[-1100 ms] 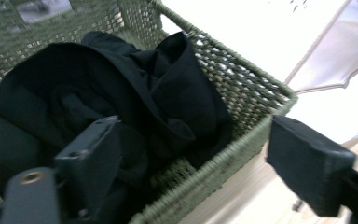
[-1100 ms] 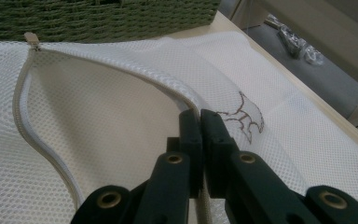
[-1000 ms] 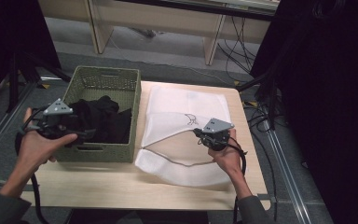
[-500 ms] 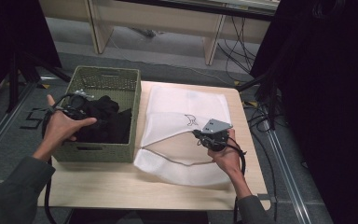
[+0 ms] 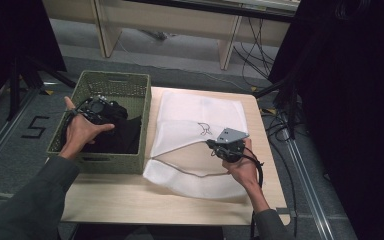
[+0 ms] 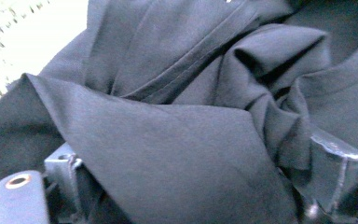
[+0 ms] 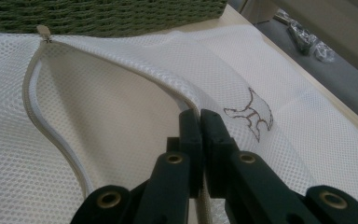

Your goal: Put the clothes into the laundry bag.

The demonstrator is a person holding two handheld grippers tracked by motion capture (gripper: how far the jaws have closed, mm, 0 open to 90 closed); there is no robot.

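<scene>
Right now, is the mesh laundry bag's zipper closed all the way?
No: in the right gripper view the white mesh laundry bag gapes open along its zipper, with the right gripper pinching the upper edge.

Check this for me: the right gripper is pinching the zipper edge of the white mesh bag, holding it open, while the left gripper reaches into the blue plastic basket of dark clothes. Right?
Nearly. The basket is green and woven, not blue plastic, as the high view shows. The rest holds: the right gripper is shut on the zipper edge of the white mesh bag, holding it open, and the left gripper reaches into the dark clothes.
</scene>
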